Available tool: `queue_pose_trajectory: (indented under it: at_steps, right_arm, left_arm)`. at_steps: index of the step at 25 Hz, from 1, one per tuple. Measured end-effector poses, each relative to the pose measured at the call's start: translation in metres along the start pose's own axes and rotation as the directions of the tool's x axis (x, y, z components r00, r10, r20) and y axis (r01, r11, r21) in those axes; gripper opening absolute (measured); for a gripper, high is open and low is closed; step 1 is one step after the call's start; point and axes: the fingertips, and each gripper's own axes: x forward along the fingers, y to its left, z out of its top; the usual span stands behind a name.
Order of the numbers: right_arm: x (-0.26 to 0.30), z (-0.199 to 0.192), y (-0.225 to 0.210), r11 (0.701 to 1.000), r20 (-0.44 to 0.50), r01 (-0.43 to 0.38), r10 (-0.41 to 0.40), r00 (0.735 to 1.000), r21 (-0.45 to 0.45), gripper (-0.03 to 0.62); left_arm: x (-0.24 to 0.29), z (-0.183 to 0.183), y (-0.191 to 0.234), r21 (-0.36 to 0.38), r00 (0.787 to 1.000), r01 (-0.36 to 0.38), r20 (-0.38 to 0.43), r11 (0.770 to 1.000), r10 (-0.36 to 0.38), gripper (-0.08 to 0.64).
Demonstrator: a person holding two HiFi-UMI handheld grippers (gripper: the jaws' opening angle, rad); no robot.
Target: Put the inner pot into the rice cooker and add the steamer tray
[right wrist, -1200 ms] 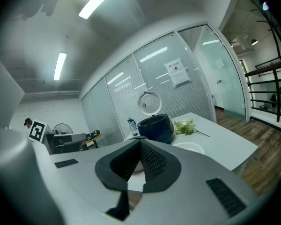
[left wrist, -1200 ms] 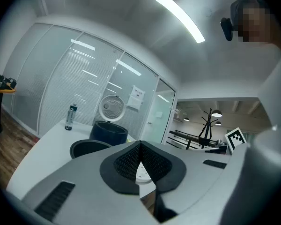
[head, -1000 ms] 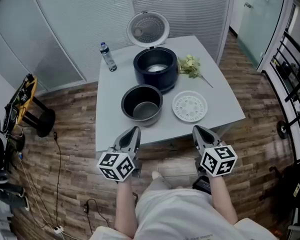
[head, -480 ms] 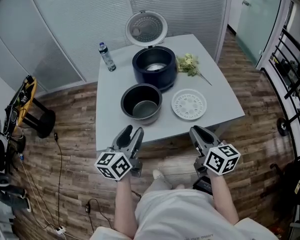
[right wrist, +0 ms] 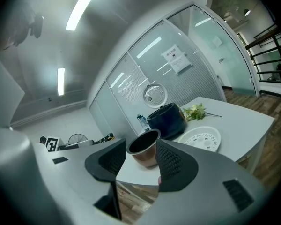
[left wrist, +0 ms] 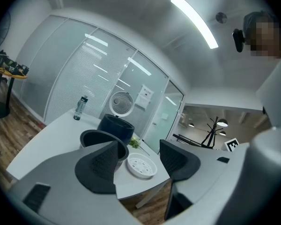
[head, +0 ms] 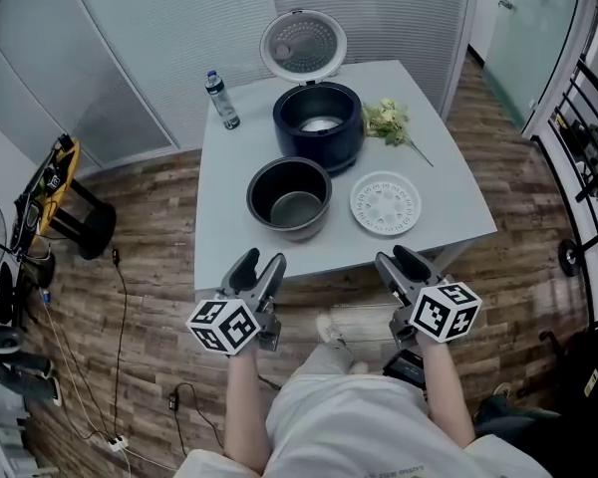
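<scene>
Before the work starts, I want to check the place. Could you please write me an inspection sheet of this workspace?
Surface: white table, mostly bare, no spills seen.
Job's things: rice cooker at the far side, lid raised; inner pot upright on the table in front of it; steamer tray flat, right of the pot.
Clutter: water bottle left of the cooker, leafy sprig right of it.
Grippers: left gripper and right gripper near the table's front edge, jaws opening, nothing between them.
Cables: cable on the floor, left of the table.
Surroundings: wood floor, glass partitions, stool at the left.
</scene>
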Motion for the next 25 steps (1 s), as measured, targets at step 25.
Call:
queue_pose_trajectory:
  at_steps: [25]
  right_arm:
    - [0.231,-0.023,-0.065,0.999,-0.308,0.001,0.010,0.951,0.037,0.187]
  left_arm:
    - [0.109,-0.021,0.216,-0.221,0.977,-0.208,-0.095,0.953,0.191,0.267]
